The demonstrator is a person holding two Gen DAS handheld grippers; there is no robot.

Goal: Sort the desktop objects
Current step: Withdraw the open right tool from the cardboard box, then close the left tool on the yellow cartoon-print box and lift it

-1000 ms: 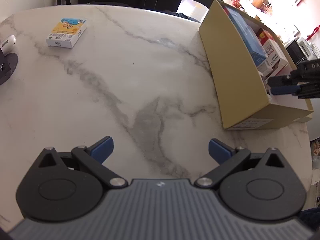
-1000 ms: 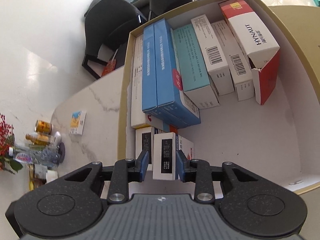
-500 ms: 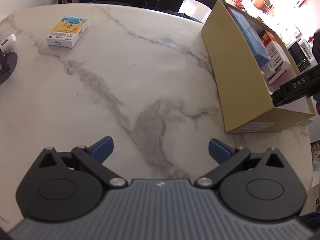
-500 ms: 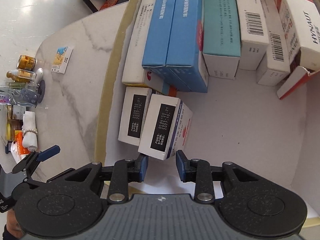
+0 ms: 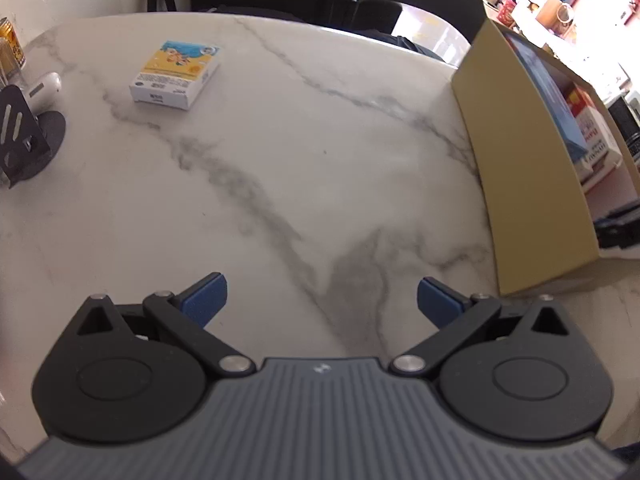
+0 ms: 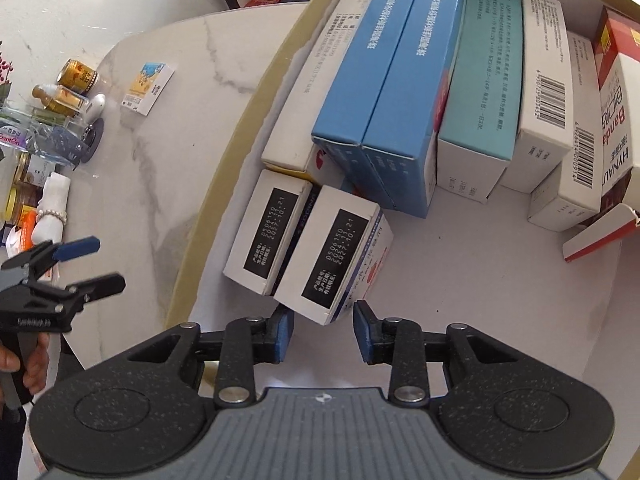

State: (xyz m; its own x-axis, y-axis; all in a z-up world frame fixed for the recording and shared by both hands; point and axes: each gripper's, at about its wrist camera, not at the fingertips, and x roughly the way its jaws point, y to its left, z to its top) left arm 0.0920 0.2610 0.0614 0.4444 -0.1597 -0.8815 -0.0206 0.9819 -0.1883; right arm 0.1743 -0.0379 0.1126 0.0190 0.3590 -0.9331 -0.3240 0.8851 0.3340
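With the white carton (image 6: 334, 254) set down in the cardboard box (image 6: 236, 184), the right gripper (image 6: 322, 332), jaws just opened, is parted clear of it, while the wide-open, empty left gripper (image 5: 322, 300) is judged due at the yellow packet (image 5: 176, 74) lying at eleven o'clock.

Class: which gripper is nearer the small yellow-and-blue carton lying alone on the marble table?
Left. The left gripper faces the carton across bare marble; the right gripper is inside the cardboard box.

Left tongs (image 5: 322, 300) gape above marble table (image 5: 280, 152); cardboard box (image 5: 520, 168) perhaps full.
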